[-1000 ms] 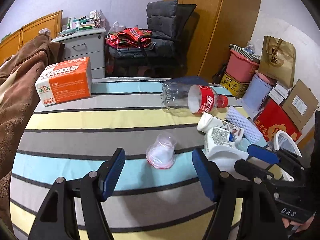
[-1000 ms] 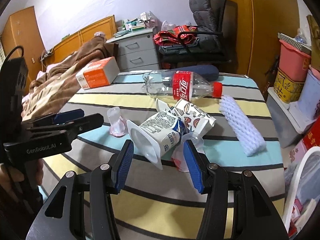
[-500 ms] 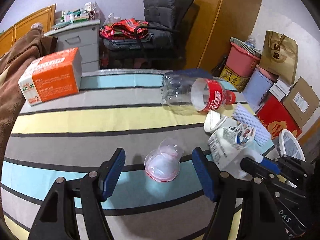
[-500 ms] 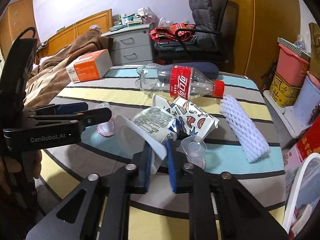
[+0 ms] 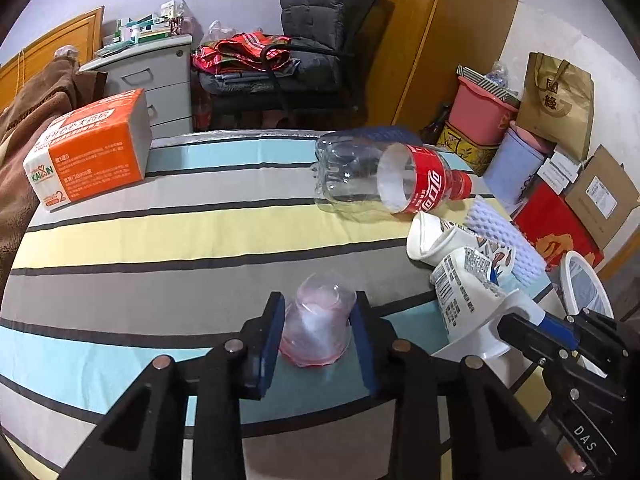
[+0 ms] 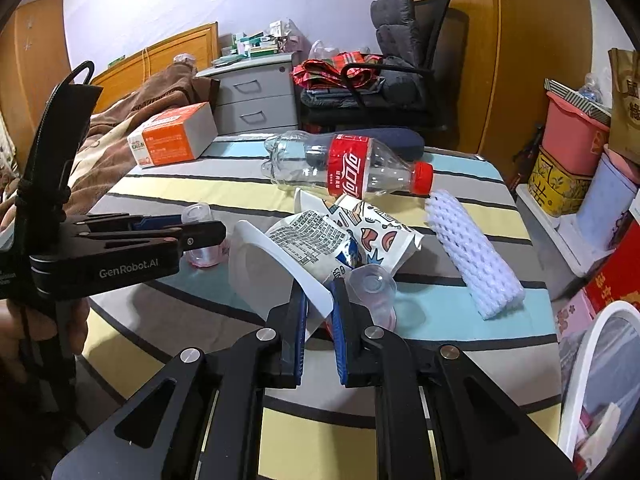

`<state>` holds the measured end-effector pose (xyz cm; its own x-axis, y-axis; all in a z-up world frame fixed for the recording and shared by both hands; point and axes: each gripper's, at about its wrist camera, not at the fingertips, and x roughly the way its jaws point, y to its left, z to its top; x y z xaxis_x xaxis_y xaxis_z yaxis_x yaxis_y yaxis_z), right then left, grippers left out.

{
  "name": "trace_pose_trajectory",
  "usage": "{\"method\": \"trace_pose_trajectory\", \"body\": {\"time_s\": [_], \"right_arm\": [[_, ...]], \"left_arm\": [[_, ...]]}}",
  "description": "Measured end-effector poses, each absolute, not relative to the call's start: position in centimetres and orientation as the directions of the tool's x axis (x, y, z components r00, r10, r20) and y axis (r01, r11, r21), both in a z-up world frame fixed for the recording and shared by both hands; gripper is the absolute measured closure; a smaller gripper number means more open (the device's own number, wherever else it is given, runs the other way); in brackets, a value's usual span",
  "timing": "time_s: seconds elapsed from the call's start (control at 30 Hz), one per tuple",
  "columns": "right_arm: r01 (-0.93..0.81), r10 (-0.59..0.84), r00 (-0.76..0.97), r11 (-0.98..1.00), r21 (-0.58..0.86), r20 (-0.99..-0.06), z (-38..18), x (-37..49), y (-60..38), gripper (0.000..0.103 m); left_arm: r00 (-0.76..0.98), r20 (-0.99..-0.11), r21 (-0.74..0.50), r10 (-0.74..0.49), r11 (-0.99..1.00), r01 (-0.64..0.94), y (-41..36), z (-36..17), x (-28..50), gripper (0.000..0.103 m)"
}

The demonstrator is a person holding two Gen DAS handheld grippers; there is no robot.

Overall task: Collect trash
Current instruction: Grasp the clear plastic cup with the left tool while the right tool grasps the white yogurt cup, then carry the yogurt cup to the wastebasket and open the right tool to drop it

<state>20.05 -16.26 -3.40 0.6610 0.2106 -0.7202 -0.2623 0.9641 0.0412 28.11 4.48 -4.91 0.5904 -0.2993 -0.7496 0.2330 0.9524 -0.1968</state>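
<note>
Left wrist | left hand-held gripper (image 5: 318,330) angled downward, clamped on clear cup (image 5: 318,326) | right hand-held gripper (image 6: 320,312) pinching white cup's rim (image 6: 280,268)

Lilac wall (image 6: 168,4), wooden wardrobe (image 5: 432,40), grey drawer unit (image 6: 256,96), dark padded chair (image 5: 316,36), striped tablecloth (image 5: 160,240)

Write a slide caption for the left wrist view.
Left gripper shut on a clear cup; right gripper pinching a white cup.

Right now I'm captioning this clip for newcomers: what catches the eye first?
The big clear plastic bottle with a red label lying on the striped tablecloth. Nearer, the left gripper pinches a small clear pink-tinted cup, and the right gripper clamps a crushed white printed cup.
</note>
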Motion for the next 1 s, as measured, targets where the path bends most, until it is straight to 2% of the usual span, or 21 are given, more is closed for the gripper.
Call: {"method": "trace_pose_trajectory", "body": {"time_s": [0.37,0.5,0.6,0.73,0.8,0.87,1.0], "right_arm": [[-0.263,0.226,0.667,0.963,0.060,-0.710,-3.2,19.2,-16.4,0.091],[-0.264,0.229,0.669,0.962,0.062,-0.707,-3.1,19.0,-16.5,0.091],[-0.266,0.234,0.669,0.962,0.068,-0.706,-3.2,19.0,-16.7,0.091],[-0.257,0.232,0.668,0.964,0.073,-0.707,-3.3,19.2,-17.1,0.091],[-0.258,0.230,0.670,0.964,0.069,-0.706,-3.4,19.0,-17.1,0.091],[-0.257,0.229,0.669,0.964,0.069,-0.707,-3.4,19.0,-17.1,0.091],[-0.256,0.233,0.671,0.964,0.075,-0.704,-3.3,19.0,-17.1,0.091]], "left_arm": [[0.611,-0.739,-0.172,-0.284,0.957,0.235,4.1,-4.5,27.2,0.068],[0.612,-0.736,-0.207,-0.289,0.957,0.203,4.4,-4.9,27.8,0.066],[0.634,-0.741,-0.107,-0.224,0.970,0.217,3.2,-5.0,27.8,0.066],[0.613,-0.760,-0.116,-0.216,0.973,0.199,3.1,-5.7,28.3,0.065],[0.614,-0.750,-0.158,-0.246,0.968,0.194,3.5,-5.7,28.2,0.066],[0.611,-0.752,-0.165,-0.248,0.968,0.189,3.7,-5.6,28.2,0.069],[0.626,-0.737,-0.179,-0.255,0.967,0.183,4.1,-5.3,27.6,0.070]]}}
